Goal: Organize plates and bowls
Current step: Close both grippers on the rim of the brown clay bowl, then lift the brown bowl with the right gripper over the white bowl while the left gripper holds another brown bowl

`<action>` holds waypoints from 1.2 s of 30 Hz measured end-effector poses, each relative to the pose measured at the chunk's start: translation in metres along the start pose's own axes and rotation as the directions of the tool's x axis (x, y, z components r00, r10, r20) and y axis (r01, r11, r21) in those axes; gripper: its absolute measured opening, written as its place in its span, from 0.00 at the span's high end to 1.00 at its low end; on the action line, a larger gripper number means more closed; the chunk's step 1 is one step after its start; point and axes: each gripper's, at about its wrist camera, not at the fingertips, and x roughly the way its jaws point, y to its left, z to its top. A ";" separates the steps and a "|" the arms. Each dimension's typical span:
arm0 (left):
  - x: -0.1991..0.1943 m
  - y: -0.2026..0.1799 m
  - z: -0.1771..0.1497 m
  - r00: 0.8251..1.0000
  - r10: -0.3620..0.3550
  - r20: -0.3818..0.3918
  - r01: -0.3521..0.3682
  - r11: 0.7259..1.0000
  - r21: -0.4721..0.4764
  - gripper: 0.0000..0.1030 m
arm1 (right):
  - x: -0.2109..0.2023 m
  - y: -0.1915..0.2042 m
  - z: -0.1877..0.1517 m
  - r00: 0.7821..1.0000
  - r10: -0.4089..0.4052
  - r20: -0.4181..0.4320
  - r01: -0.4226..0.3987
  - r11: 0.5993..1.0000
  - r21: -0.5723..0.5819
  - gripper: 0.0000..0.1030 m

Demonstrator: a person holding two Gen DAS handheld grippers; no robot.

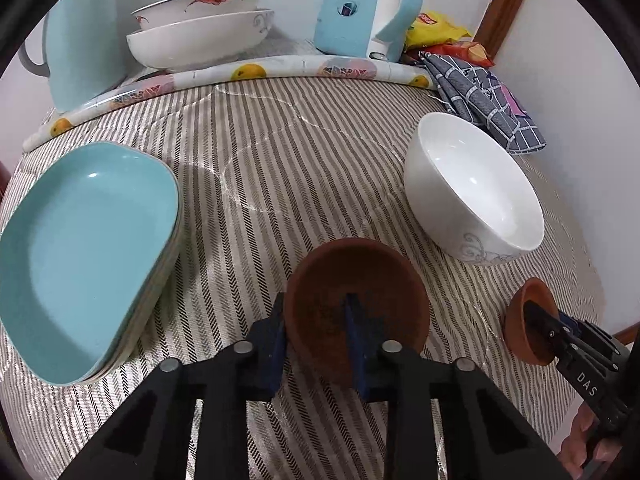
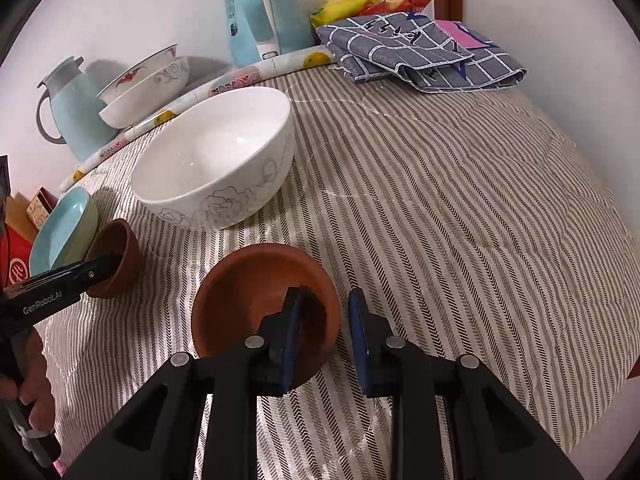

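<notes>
Two small brown bowls stand on the striped cloth near its front edge. My left gripper (image 1: 316, 304) is shut on the left brown bowl (image 1: 360, 276), one finger outside its near-left wall and the other inside. In the right wrist view the same gripper (image 2: 112, 260) reaches into that bowl (image 2: 120, 248). My right gripper (image 2: 326, 296) is shut on the right brown bowl (image 2: 256, 284), with the rim's right side between its fingers. A large white bowl (image 1: 476, 200) (image 2: 216, 160) sits just behind both. A stack of turquoise plates (image 1: 88, 240) (image 2: 64, 232) lies at the left.
Two white bowls with red patterns (image 1: 200, 28) sit nested at the back by a rolled fruit-print mat (image 1: 248, 72). A blue jug (image 1: 80, 48), a blue kettle (image 1: 360, 8), snack packets (image 1: 436, 32) and a folded checked cloth (image 2: 420, 52) line the back wall. A hand (image 2: 36, 396) holds the left gripper.
</notes>
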 end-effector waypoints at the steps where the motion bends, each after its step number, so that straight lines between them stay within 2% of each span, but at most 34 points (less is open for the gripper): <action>1: 0.000 0.000 0.000 1.000 0.004 0.003 -0.004 1.000 0.002 0.81 | 0.000 0.000 0.000 1.000 0.009 -0.002 -0.009 1.000 0.003 0.85; 3: 0.000 0.001 0.001 1.000 0.012 0.011 -0.012 1.000 0.002 0.88 | -0.001 0.001 0.000 1.000 0.007 -0.002 -0.007 1.000 0.006 0.86; 9: -0.006 0.004 -0.001 1.000 -0.011 0.022 0.011 1.000 -0.010 0.92 | -0.006 0.004 -0.001 1.000 0.007 0.021 -0.007 1.000 0.009 0.90; 13: -0.016 0.001 -0.001 0.999 -0.030 0.043 0.029 1.000 0.006 0.92 | -0.011 0.007 0.000 0.999 0.010 0.036 -0.010 1.000 0.009 0.91; 21: -0.019 0.002 -0.002 0.997 -0.067 0.029 0.067 0.998 -0.003 0.92 | -0.016 0.010 0.001 0.999 0.009 0.049 -0.009 1.000 0.005 0.91; 36: -0.036 0.005 -0.001 0.995 -0.078 0.060 0.079 0.997 -0.015 0.92 | -0.041 0.007 0.005 0.996 0.008 0.090 -0.010 1.000 0.022 0.91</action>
